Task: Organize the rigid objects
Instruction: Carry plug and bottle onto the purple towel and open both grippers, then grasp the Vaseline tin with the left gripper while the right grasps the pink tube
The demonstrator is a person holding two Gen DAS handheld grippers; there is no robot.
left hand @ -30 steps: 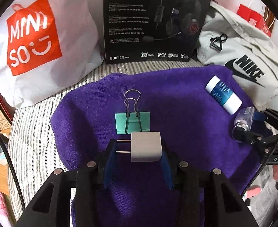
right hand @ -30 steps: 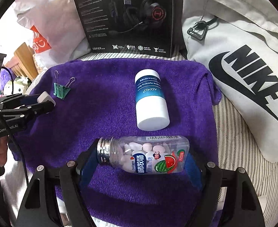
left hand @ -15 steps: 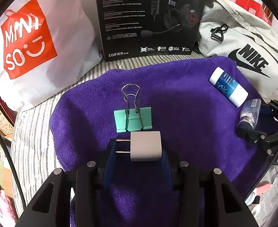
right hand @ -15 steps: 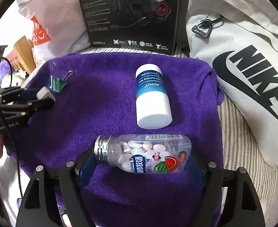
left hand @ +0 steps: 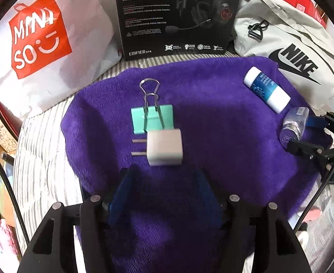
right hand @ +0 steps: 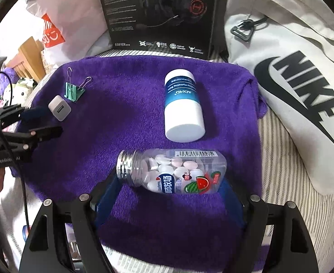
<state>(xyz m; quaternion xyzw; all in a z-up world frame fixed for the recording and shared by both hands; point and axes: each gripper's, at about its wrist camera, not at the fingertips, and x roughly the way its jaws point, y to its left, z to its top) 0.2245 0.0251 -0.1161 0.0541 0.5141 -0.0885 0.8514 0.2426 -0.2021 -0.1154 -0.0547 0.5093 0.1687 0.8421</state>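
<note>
Left wrist view
Your left gripper (left hand: 164, 182): fingers spread wide, nothing between them, blue pads hanging over the purple towel (left hand: 223, 122).
White charger plug (left hand: 164, 147): lying on the towel just ahead of your fingertips, prongs pointing left, clear of both pads.
Teal binder clip (left hand: 152, 118): flat on the towel, touching the far edge of the plug, wire handles pointing away.
Far side: black Edifier headset box (left hand: 178, 16), Miniso bag (left hand: 41, 31) to its left, Nike bag (left hand: 287, 45) to its right.

Right wrist view
Your right gripper (right hand: 167, 193): fingers apart; whether they grip the bottle, I cannot tell.
Candy bottle (right hand: 173, 170): on its side across your fingertips, metal cap to the left, tilted.
White and blue bottle (right hand: 184, 107): lying on the towel just beyond the candy bottle, apart from it.
</note>
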